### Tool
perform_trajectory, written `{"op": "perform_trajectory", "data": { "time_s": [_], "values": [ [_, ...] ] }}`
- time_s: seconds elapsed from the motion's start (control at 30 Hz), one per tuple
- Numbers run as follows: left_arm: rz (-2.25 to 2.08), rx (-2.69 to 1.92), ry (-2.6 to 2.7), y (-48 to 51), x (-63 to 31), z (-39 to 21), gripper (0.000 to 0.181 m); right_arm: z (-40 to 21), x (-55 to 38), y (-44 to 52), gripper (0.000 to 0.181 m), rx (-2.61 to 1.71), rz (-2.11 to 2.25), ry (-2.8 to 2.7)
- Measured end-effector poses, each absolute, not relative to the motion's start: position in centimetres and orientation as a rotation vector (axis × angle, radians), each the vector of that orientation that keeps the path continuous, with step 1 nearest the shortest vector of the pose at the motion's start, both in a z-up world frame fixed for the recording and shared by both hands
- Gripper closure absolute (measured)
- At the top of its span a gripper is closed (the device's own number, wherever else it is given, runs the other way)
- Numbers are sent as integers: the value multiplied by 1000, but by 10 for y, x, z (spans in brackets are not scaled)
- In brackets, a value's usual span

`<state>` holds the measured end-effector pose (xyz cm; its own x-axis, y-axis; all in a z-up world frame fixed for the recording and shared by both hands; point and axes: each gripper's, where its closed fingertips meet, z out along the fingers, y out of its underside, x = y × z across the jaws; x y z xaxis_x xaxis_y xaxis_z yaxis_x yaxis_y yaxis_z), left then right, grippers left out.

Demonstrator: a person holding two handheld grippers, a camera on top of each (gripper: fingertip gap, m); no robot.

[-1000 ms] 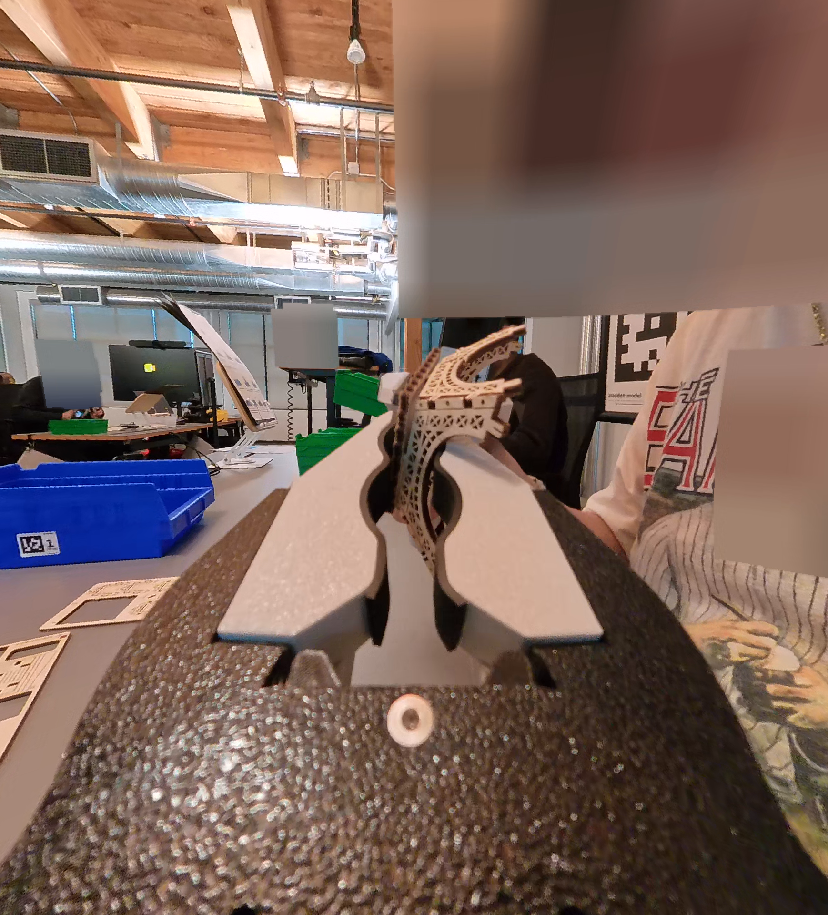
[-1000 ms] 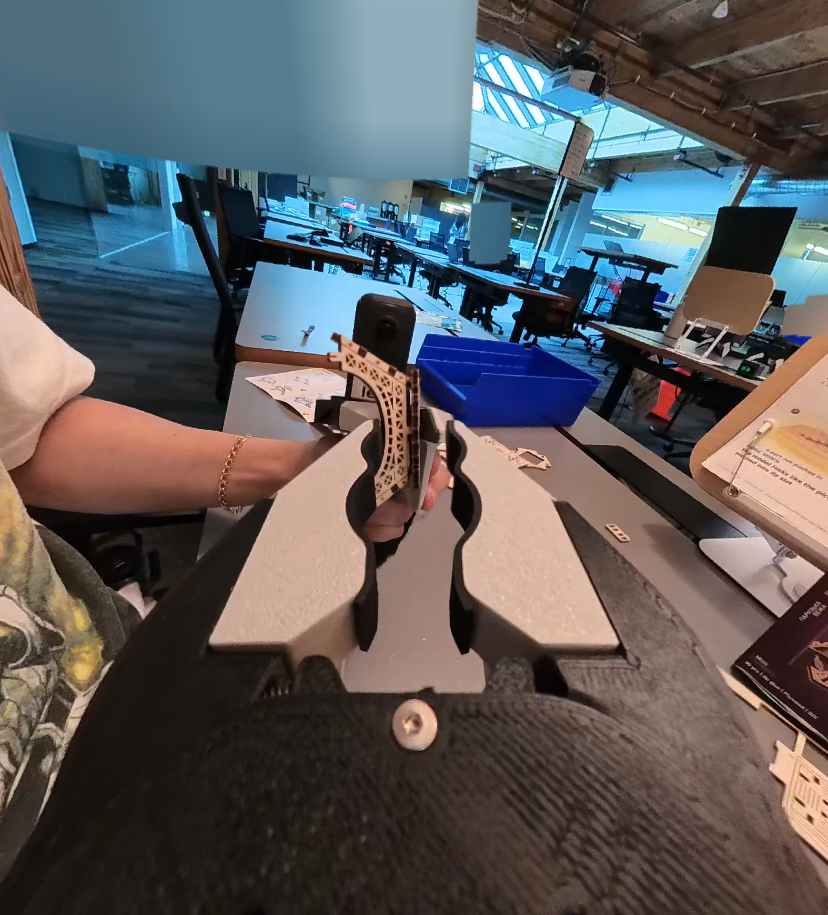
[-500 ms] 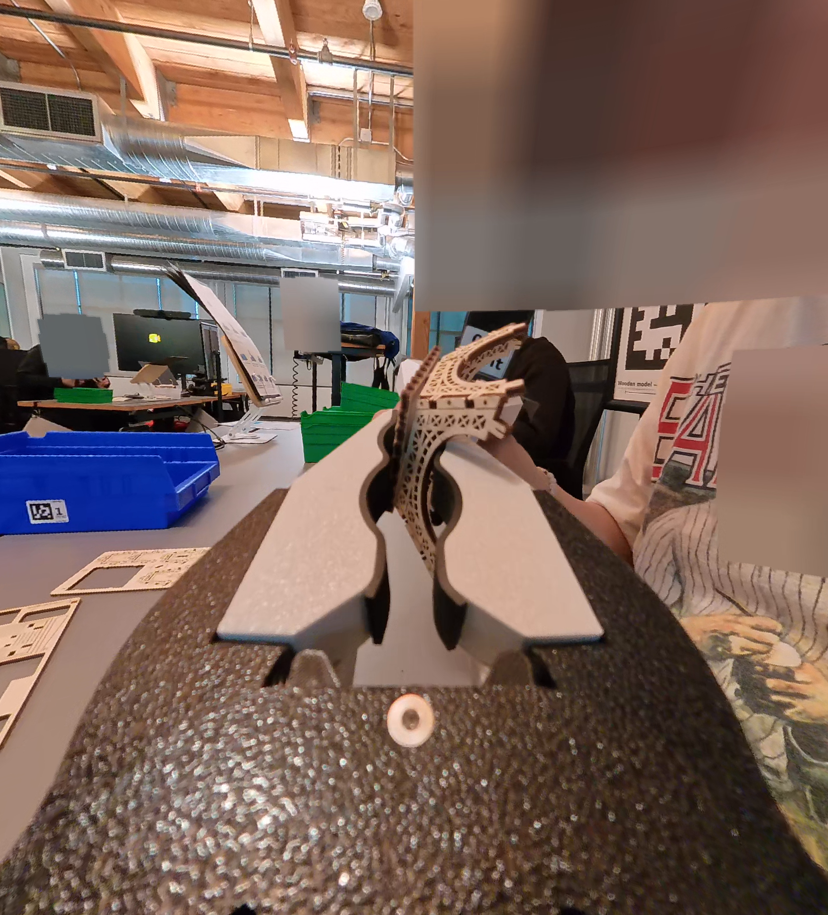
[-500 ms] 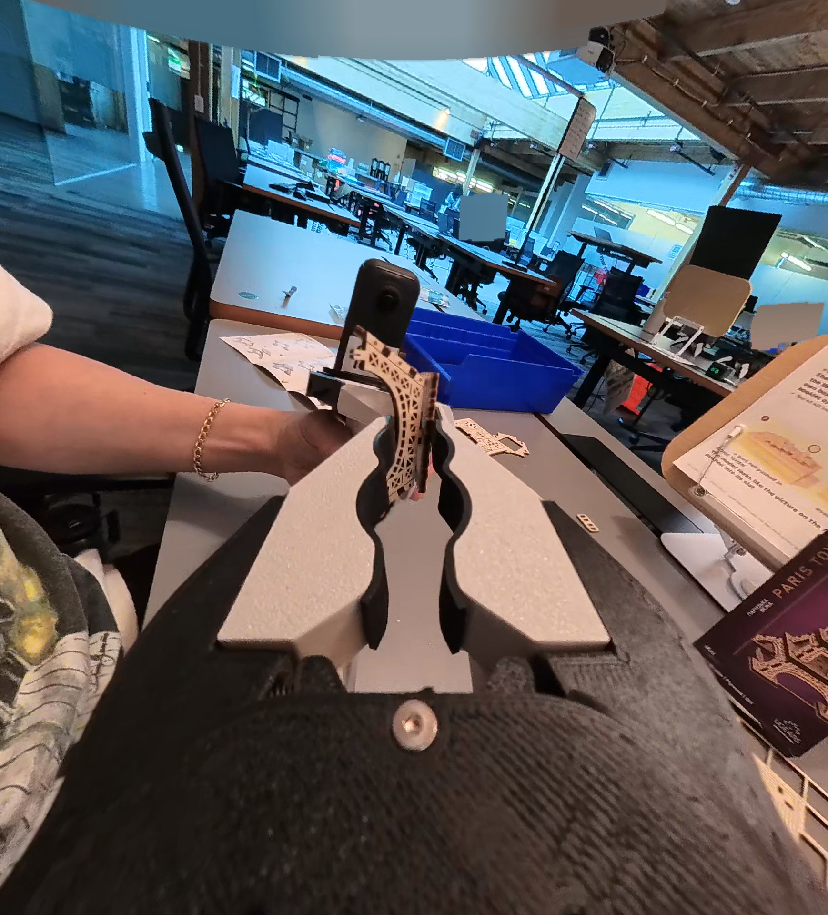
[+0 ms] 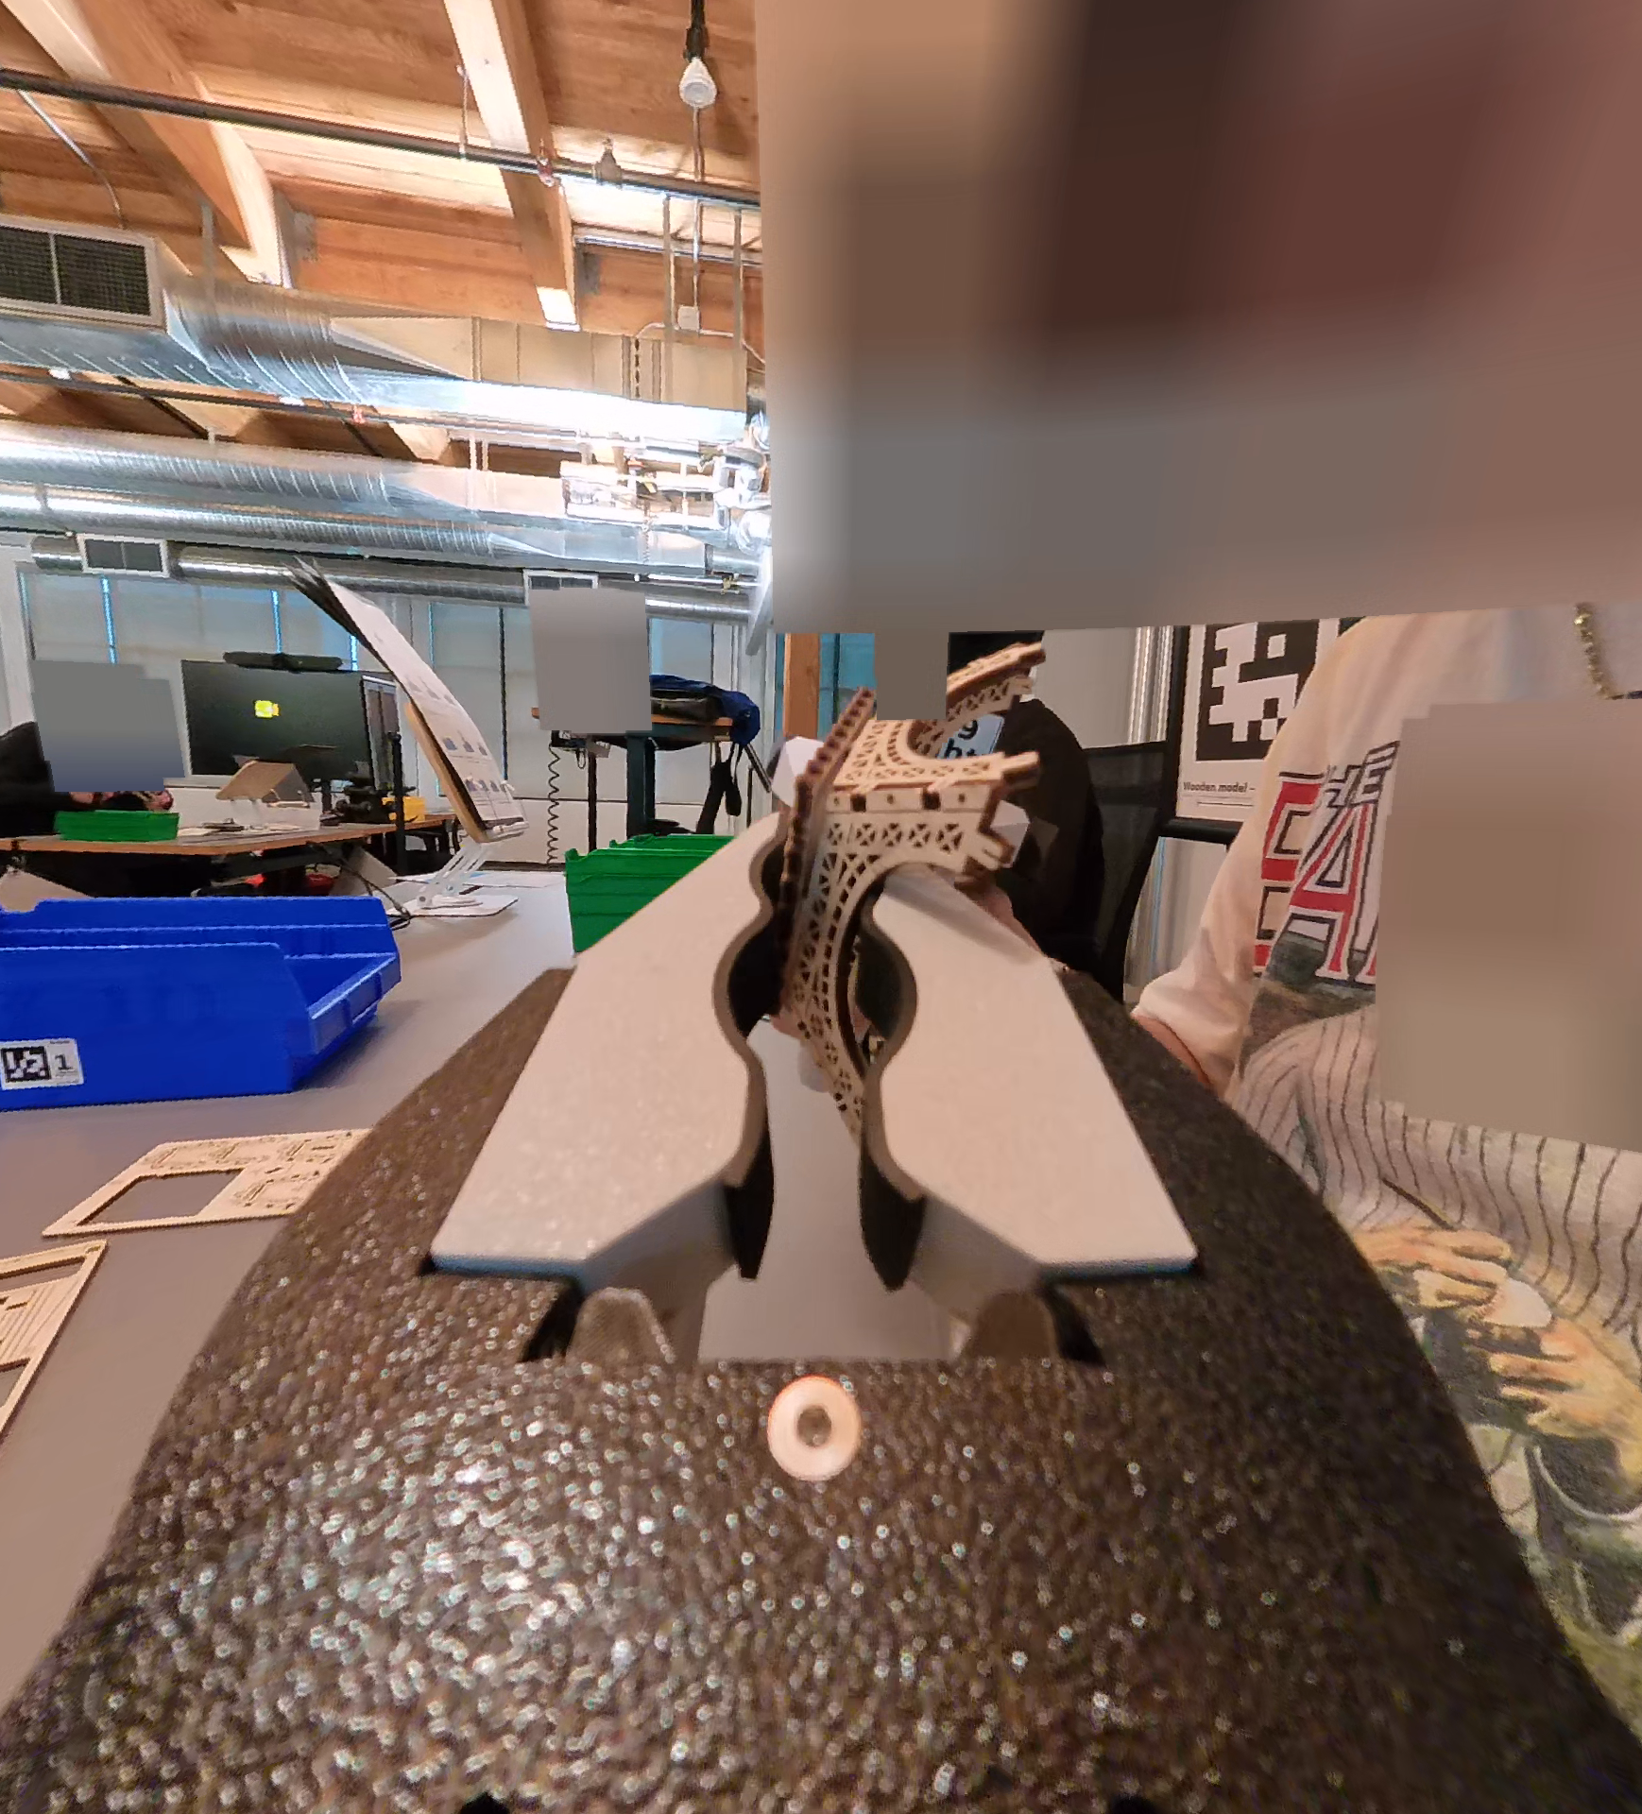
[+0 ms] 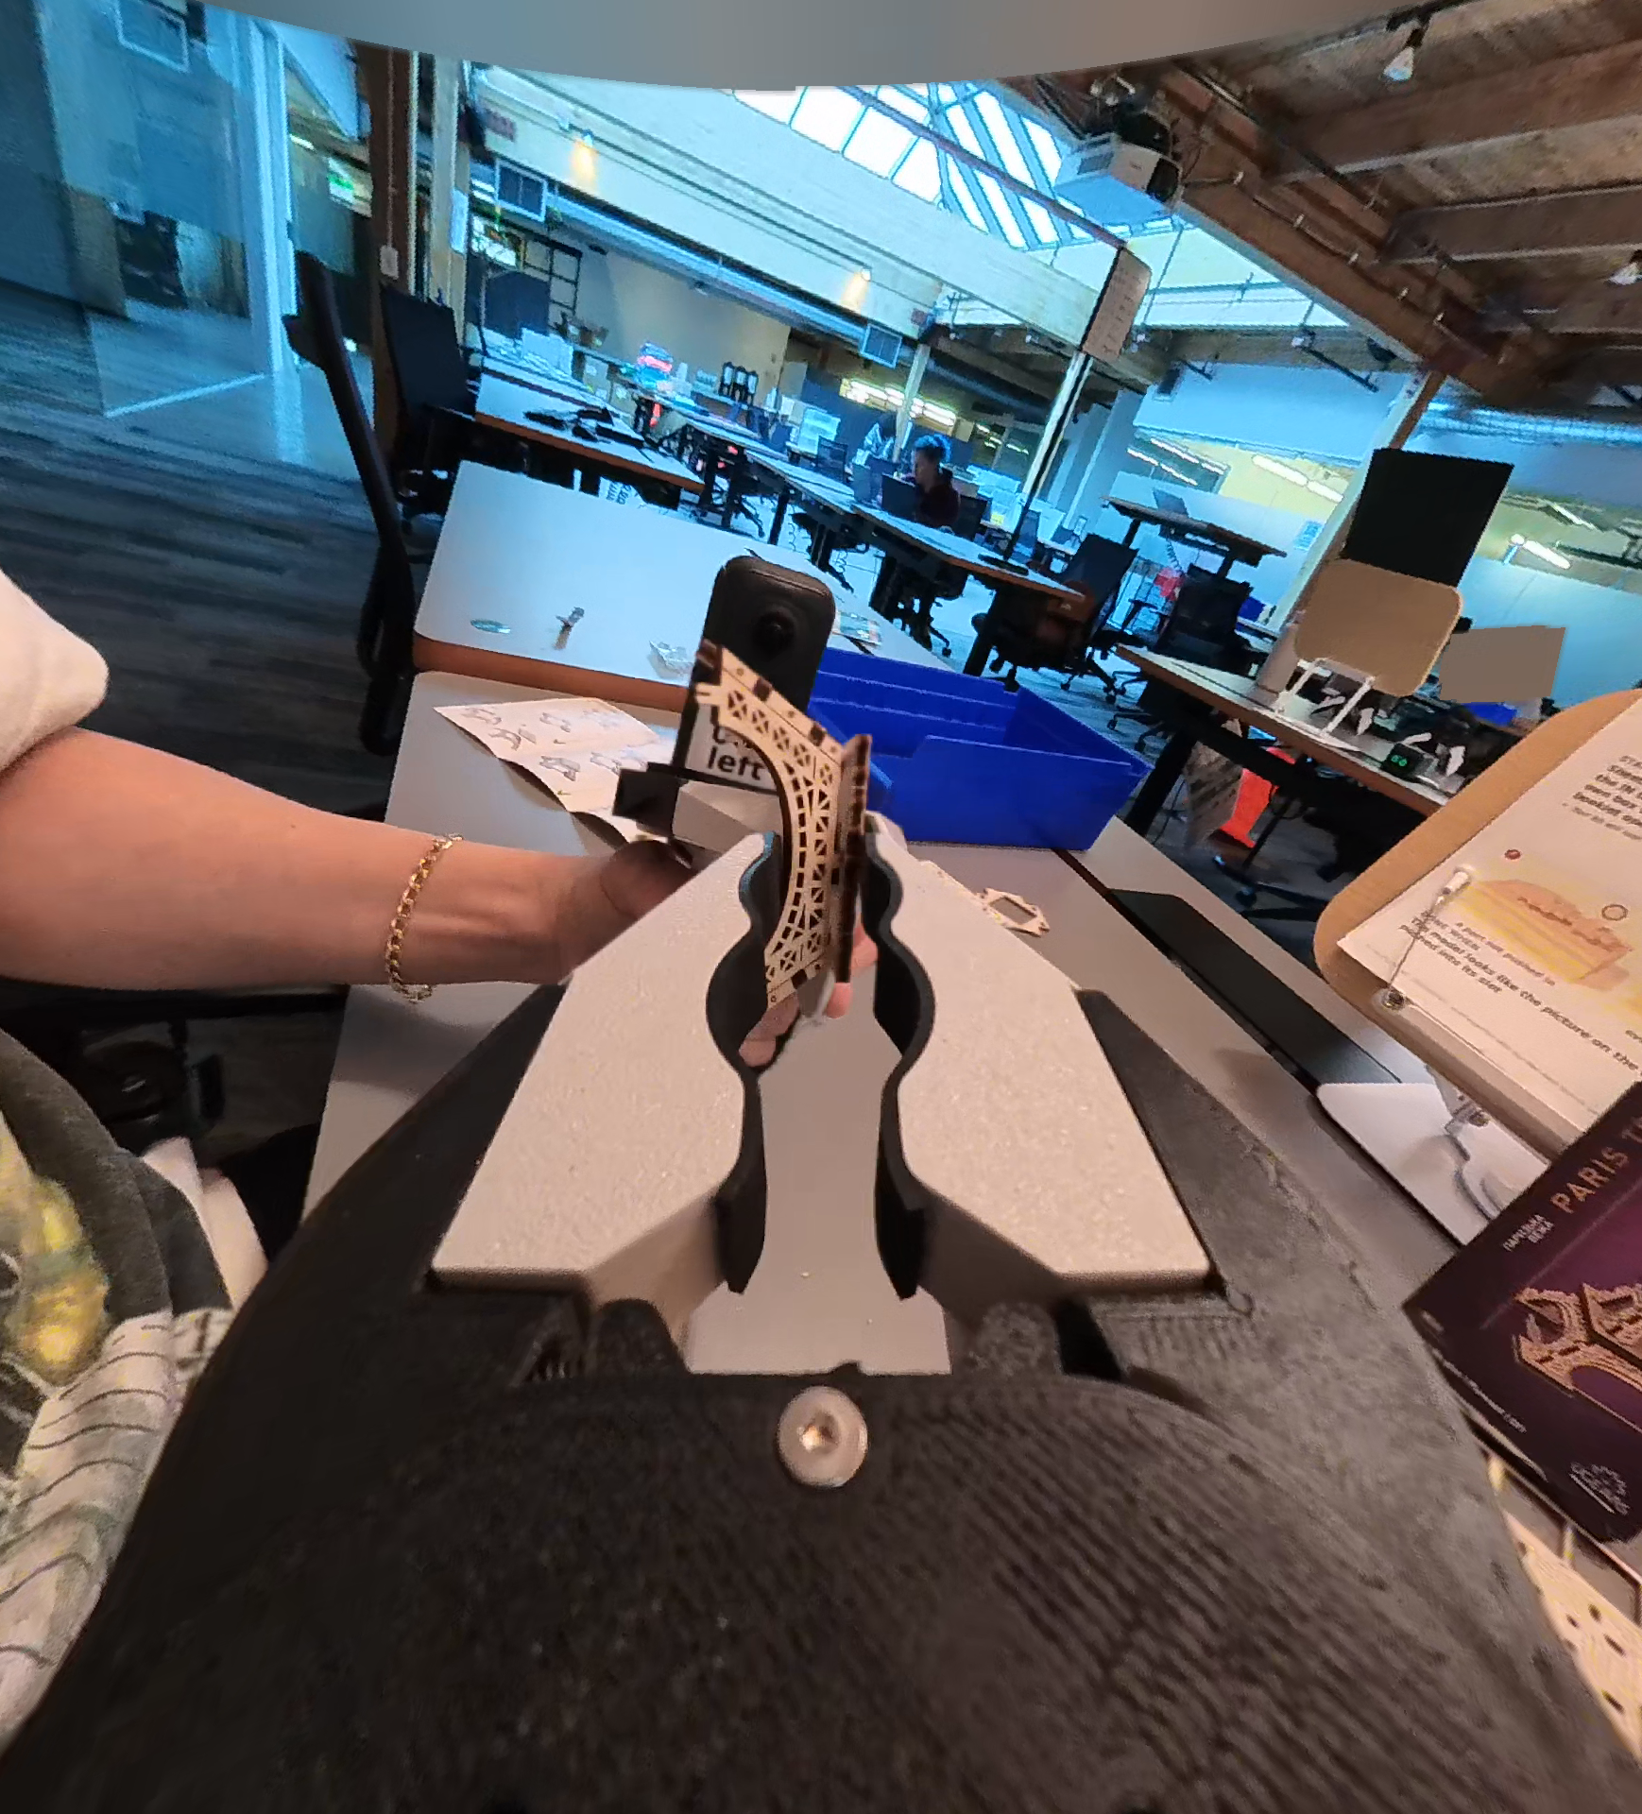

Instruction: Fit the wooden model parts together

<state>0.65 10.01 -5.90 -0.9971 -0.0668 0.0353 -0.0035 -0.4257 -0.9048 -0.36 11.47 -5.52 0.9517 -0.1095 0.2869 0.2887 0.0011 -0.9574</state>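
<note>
A laser-cut wooden lattice tower section (image 5: 905, 815) is up in the air over the grey table. My left gripper (image 5: 827, 864) is shut on its arched leg, and the cross piece and a second arch stick out above the jaws. In the right wrist view the same section (image 6: 802, 815) stands between the tips of my right gripper (image 6: 812, 844), whose jaws sit tight against both faces. One right finger (image 5: 954, 913) shows just behind the wood. The left gripper's black camera (image 6: 768, 628) and the hand holding it show beyond.
A blue bin (image 5: 140, 991) stands on the table (image 5: 464, 991), also in the right wrist view (image 6: 974, 766). Green bins (image 5: 640, 874) are farther back. Wooden part sheets (image 5: 208, 1178) lie at the left. A dark model box (image 6: 1602, 1306) and an instruction stand (image 6: 1534, 903) are at the right. A person's forearm (image 6: 258, 883) crosses the left. Left and right tips are no more than a few centimetres apart.
My right gripper's jaws have narrowed from wide open to tight on the wooden section. The left gripper has kept its hold and turned slightly.
</note>
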Motion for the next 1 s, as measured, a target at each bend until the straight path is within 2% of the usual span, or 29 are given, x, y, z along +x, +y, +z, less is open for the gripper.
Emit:
{"op": "perform_trajectory", "data": {
  "time_s": [1.0],
  "values": [
    [-2631, -118, 1697, 110, 7, -67, 175, -65, -2, 124, 169, -1595, -340, -137]
  ]
}}
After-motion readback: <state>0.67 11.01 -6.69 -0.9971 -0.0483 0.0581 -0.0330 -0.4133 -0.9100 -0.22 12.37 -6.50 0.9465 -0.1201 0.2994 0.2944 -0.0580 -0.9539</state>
